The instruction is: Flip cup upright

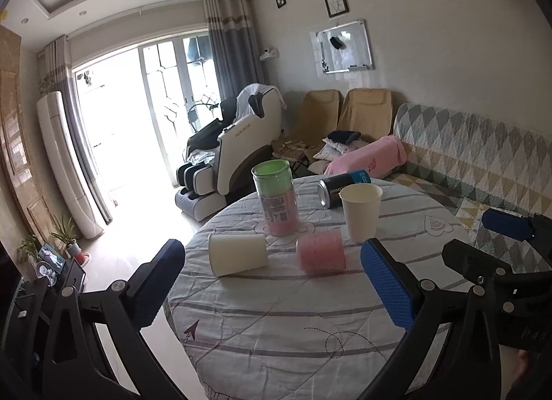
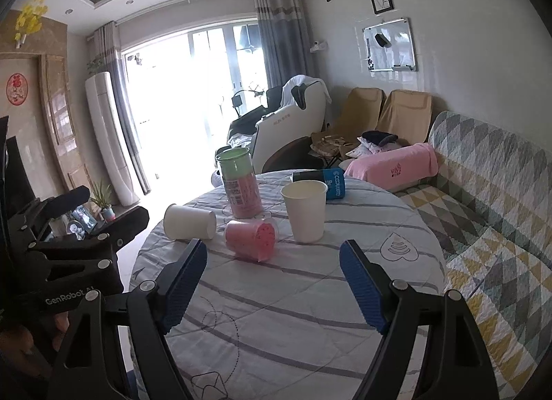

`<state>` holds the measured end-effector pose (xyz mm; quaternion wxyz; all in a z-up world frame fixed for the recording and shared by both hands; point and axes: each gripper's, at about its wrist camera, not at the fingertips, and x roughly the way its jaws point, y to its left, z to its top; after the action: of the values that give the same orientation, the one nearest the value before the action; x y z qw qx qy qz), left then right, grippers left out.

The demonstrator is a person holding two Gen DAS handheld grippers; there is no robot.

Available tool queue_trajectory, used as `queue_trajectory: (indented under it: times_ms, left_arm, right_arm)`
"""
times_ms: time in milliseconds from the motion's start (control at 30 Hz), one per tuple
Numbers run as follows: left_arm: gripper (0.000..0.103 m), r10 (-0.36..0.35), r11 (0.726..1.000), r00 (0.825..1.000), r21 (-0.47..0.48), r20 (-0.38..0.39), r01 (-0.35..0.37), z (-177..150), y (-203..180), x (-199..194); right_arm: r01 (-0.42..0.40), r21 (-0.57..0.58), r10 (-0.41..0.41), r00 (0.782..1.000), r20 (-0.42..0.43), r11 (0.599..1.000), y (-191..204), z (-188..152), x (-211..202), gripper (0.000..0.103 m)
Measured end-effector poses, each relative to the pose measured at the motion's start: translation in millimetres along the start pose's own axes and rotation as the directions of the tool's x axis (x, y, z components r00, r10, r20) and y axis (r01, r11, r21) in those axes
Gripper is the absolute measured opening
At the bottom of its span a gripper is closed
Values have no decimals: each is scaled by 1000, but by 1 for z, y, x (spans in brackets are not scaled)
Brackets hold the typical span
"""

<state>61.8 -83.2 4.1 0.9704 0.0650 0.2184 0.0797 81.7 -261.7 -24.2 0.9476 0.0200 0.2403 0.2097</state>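
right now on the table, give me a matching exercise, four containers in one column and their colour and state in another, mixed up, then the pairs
Things:
1. paper cup nearest the left table edge
2. paper cup by the can
3. short plastic cup
4. can

States:
A. pink, lying on its side
B. white, standing upright, mouth up
C. black and blue, lying on its side
D. white, lying on its side

Pairs: 1-D, 2-B, 3-A, 4-C
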Motion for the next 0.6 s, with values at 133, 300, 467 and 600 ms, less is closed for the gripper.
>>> queue_trajectory:
  times_ms: [133,300,467,600]
  left_arm:
    - [103,-1,1000,1000,1,4,1,-1,0,3]
    - [103,0,1000,1000,-2,8,0,-1,-2,5]
    - [103,-1,1000,1000,-2,9,1,-1,-1,5]
    - [103,-7,1000,1000,3,5,7,-1,-4,8]
  right_arm:
    - [-8,-13,8,1000,4,1000,0,0,2,81]
    - [-20,-25,20,1000,18,999,2,2,2,81]
    - [-21,-39,23,999,34,999,4,4,0,81]
    - [-27,-35,28,999,41,999,3,5,-1,81]
